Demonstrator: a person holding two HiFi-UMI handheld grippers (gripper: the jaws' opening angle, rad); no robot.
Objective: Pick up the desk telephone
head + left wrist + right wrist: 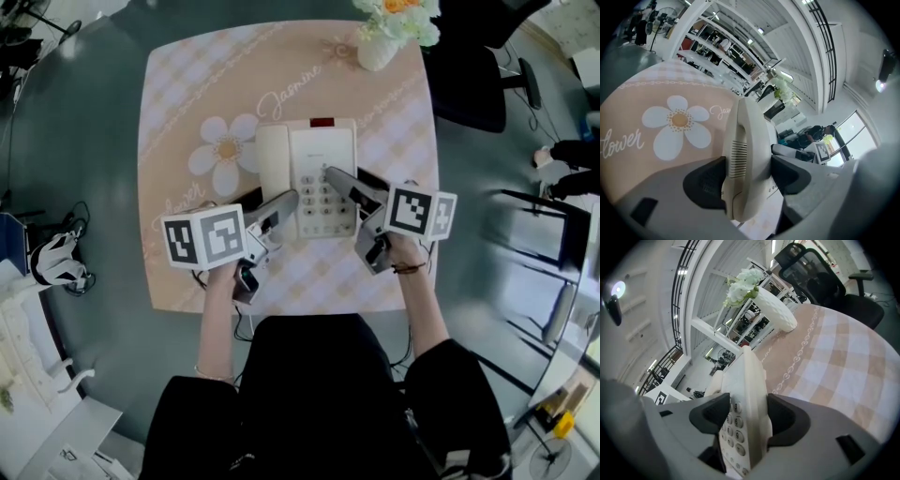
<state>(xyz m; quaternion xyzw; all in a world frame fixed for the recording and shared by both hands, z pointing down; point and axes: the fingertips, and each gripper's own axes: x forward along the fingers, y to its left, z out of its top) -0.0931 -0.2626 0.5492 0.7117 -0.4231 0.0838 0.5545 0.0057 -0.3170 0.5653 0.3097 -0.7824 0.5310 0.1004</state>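
White desk telephone (309,173) sits at the centre of a peach checked cloth (187,103) on a dark round counter (84,141). Both tools are on it. I cannot tell whether it is lifted off the cloth.

Left tool (281,202) comes in from 7 o'clock of the telephone. In the left gripper view the left tool (747,173) has its dark pads pressed on either side of the handset (743,140) end of the telephone, so it is pinching it, grille slots facing the left pad.

Right tool (352,183) comes in from 5 o'clock. In the right gripper view the right tool (747,416) is clamped on the right edge of the desk telephone (745,376) – one pad on the keypad (731,427) face, the other on the outer side.

The handset (273,169) lies along the 9 o'clock side of the telephone body, with the keypad (323,197) toward 3 o'clock.

A daisy print (225,150) on the cloth is at 9 o'clock of the telephone, just beside the handset, and also shows in the left gripper view (677,124).

A white vase (375,52) with pale flowers (403,14) stands at 1 o'clock near the cloth's far edge, well apart from the telephone. The same vase (776,310) stands upright in the right gripper view.

A black office chair (469,66) is at 2 o'clock, off the counter.
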